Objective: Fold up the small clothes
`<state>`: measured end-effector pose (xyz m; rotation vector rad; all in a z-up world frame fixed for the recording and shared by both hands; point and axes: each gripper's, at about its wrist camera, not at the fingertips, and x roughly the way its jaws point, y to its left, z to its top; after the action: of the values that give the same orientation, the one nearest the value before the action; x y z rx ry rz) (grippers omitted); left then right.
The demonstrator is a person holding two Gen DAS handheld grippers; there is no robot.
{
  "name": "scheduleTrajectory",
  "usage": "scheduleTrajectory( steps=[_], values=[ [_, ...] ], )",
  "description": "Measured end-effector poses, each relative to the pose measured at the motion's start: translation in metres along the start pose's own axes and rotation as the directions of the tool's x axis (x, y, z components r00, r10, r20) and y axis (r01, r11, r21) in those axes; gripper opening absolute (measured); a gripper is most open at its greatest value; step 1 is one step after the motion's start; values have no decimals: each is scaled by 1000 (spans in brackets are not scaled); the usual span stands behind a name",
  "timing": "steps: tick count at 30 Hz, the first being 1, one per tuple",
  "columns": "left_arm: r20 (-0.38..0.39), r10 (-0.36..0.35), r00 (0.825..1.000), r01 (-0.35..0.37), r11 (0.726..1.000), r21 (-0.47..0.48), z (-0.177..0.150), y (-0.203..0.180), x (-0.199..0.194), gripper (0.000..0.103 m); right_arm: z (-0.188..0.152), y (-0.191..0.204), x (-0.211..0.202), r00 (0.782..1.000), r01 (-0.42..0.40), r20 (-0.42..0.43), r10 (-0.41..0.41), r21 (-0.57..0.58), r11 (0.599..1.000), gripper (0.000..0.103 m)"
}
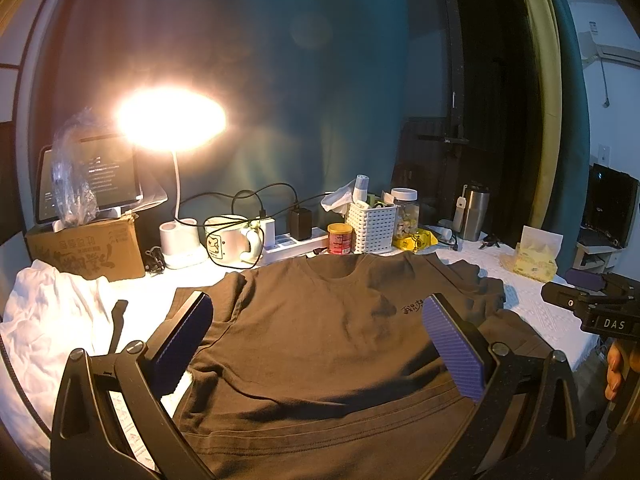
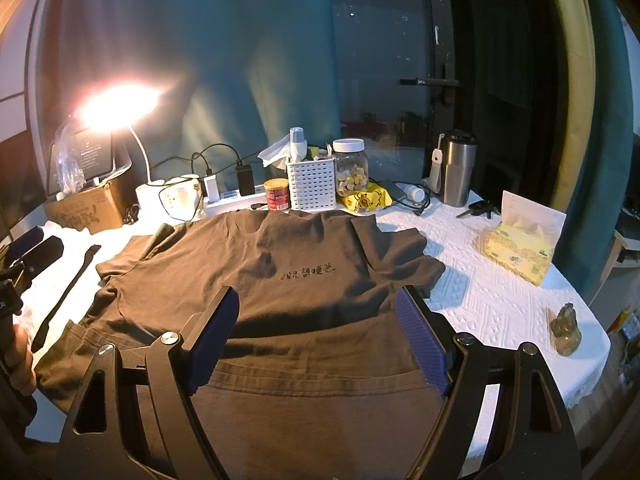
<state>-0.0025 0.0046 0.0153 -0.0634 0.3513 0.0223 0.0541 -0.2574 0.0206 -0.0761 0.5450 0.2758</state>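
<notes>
On the knobbly white tablecloth (image 2: 492, 300) lies a soft brown T-shirt (image 2: 304, 264); both grippers' ribbed jaws spread wide.

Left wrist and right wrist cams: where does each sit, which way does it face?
Left wrist: on the left gripper, above the near hem of the brown T-shirt, facing the lamp; open jaws, right gripper at right edge.
Right wrist: on the right gripper, further right, facing the white basket; open jaws, left hand at left edge.
Shared: shirt, lamp, basket, tissue pack.
</notes>
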Motion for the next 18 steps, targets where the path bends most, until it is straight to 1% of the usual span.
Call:
scheduleTrajectory(
  steps=[8,18],
  values=[
    [1,0,1000,0,1000,0,0,0,0,103,0,1,2,1000,1,-2,-1,0,1000,83],
    [-14,1,1000,-1,1000,9,3,-4,9,103,-2,-12,10,1000,11,-11,-11,6,1000,83]
  ],
)
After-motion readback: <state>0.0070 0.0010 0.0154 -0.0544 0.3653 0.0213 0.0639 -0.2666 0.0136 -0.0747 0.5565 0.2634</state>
